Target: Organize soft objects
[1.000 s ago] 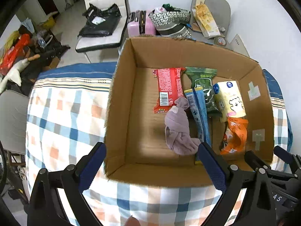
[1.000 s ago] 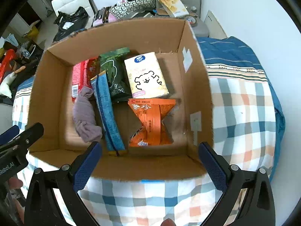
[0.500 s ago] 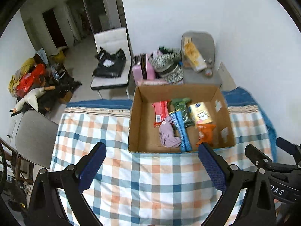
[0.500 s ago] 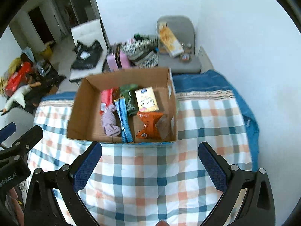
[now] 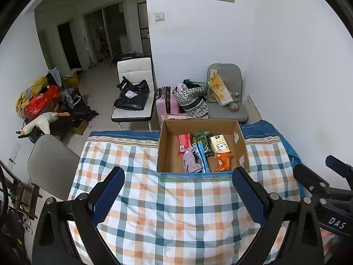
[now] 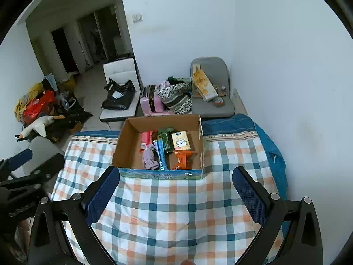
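Observation:
An open cardboard box (image 5: 167, 152) (image 6: 128, 145) stands at the far side of the checked tablecloth (image 5: 176, 209) (image 6: 176, 209). Inside lie a mauve rolled cloth (image 5: 190, 163) (image 6: 149, 159), a red packet (image 5: 183, 142), a blue packet (image 5: 201, 158) (image 6: 161, 154), a green packet (image 5: 204, 142), a yellow tissue pack (image 5: 218, 143) (image 6: 181, 141) and an orange packet (image 5: 223, 162) (image 6: 182, 158). My left gripper (image 5: 177, 196) is open and empty, well back from the box. My right gripper (image 6: 176, 196) is open and empty too.
Beyond the table stand a white chair with a black bag (image 5: 132, 97), a pink suitcase (image 5: 165, 103), patterned bags (image 5: 194, 101) and a grey chair (image 5: 227, 108). A grey chair (image 5: 48, 165) is at the table's left. A white wall is on the right.
Both grippers have pulled up and back from just over the box, so the box now looks small and far. Both stay open and empty. The box contents have not moved.

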`<act>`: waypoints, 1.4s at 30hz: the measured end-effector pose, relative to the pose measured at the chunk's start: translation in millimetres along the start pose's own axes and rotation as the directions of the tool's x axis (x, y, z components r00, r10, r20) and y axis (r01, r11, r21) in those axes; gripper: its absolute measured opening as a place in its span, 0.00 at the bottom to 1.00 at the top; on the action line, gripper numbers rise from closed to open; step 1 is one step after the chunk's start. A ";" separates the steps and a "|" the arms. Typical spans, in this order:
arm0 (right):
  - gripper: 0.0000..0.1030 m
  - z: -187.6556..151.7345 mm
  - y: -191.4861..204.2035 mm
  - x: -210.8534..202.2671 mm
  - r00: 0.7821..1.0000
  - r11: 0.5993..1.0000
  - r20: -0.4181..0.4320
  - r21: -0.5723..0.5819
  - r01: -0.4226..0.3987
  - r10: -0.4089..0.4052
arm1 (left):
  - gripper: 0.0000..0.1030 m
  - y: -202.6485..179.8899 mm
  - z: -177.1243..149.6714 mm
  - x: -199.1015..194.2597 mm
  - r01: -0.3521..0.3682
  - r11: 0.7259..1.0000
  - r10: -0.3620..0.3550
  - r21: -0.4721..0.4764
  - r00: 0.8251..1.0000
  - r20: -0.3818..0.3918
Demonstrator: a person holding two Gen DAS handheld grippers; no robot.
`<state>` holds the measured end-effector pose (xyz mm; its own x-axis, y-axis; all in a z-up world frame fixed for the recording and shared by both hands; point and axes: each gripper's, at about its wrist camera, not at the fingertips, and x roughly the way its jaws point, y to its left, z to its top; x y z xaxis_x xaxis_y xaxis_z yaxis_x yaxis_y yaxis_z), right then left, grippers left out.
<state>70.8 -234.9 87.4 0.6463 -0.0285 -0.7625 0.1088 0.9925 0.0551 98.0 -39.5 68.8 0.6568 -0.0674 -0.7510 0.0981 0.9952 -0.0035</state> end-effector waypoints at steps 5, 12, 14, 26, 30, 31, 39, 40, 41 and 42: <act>1.00 -1.8 6.8 -24.5 0.999 1.000 0.039 -0.016 0.013 -0.012 | 0.97 3.2 -4.0 -17.9 -0.008 1.000 0.008 -0.015 0.999 0.036; 1.00 -0.8 6.7 -35.5 0.998 1.000 0.054 -0.010 0.018 -0.017 | 0.97 3.9 -7.5 -30.0 -0.018 1.000 0.019 -0.025 0.998 0.054; 1.00 -0.2 5.7 -38.7 0.998 1.000 0.056 -0.005 0.017 -0.017 | 0.97 3.9 -8.3 -30.7 -0.022 0.999 0.023 -0.026 0.998 0.053; 1.00 -0.7 0.1 -38.6 0.999 1.000 0.024 0.006 0.024 -0.024 | 0.97 3.0 -12.4 -26.2 -0.019 0.999 0.019 -0.027 1.000 0.022; 1.00 -1.8 0.9 -32.6 0.999 0.999 0.018 0.010 0.032 -0.032 | 0.97 2.3 -12.3 -21.2 -0.035 0.999 0.035 -0.021 0.999 0.017; 1.00 -1.7 1.5 -30.9 0.999 0.999 0.015 0.009 0.035 -0.035 | 0.97 1.5 -12.6 -19.4 -0.035 0.999 0.036 -0.019 0.999 0.015; 1.00 -2.8 7.1 -28.9 0.999 0.999 0.015 -0.001 0.047 -0.047 | 1.00 3.3 -16.1 -13.5 -0.037 0.999 0.037 -0.036 0.999 0.016; 1.00 -2.7 7.3 -28.8 0.999 0.999 0.016 -0.001 0.046 -0.046 | 1.00 3.7 -15.9 -13.2 -0.036 0.999 0.037 -0.038 0.999 0.018; 1.00 -2.8 7.3 -28.9 0.999 0.999 0.015 -0.002 0.047 -0.047 | 1.00 4.3 -15.9 -14.1 -0.038 0.998 0.039 -0.040 0.999 0.022; 1.00 -2.9 7.3 -29.1 0.999 0.999 0.015 -0.001 0.048 -0.048 | 1.00 4.6 -16.0 -14.8 -0.039 0.998 0.040 -0.040 0.999 0.024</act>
<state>50.6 -226.5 108.1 0.6513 -0.0776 -0.7548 0.1385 0.9902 0.0177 76.8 -32.8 69.3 0.6780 -0.0294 -0.7345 0.0427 0.9991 -0.0006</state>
